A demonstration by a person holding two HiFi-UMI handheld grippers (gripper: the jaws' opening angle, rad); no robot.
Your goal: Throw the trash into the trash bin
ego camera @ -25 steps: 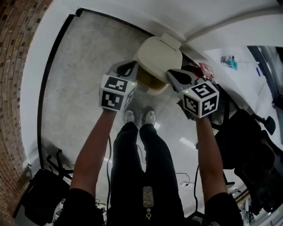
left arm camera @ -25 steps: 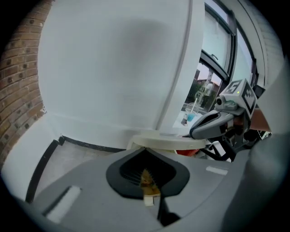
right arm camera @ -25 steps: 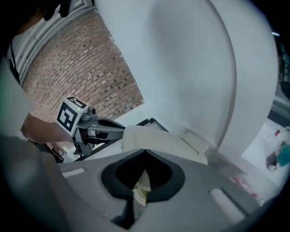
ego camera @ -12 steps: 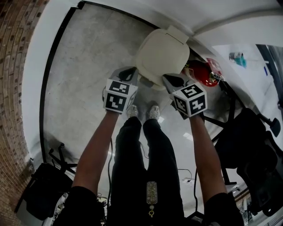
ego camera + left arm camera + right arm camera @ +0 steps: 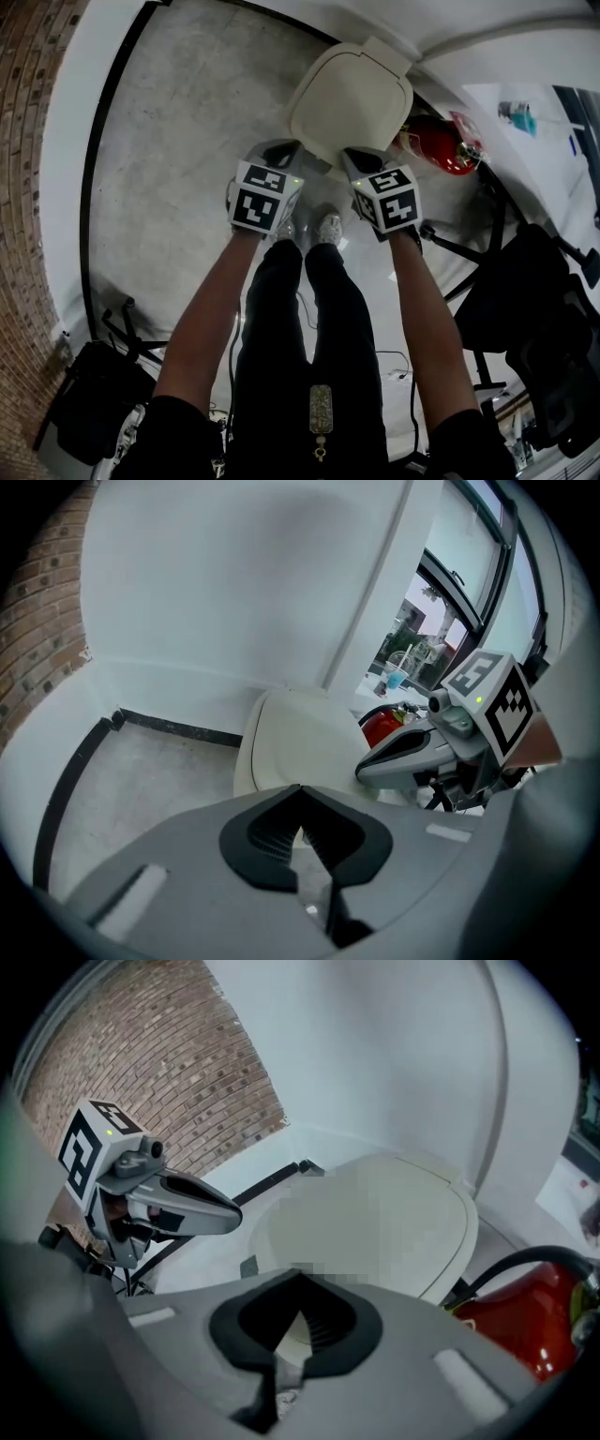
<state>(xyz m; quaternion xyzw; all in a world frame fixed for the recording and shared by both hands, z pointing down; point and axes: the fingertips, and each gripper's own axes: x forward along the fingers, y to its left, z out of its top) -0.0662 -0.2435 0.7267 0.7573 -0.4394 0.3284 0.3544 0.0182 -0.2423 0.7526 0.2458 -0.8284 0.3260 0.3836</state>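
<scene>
Left gripper and right gripper, both pressed together empty, over concrete floor by lidded trash bin; brick wall

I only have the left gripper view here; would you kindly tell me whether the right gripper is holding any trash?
Observer: No; the right gripper has its jaws shut with nothing between them.
Operator: Thanks. Where do the person's feet stand?
Observer: The shoes stand just short of the trash bin.
Operator: Is anything behind the person?
Observer: A black bag sits behind and to their left, by the brick wall.
</scene>
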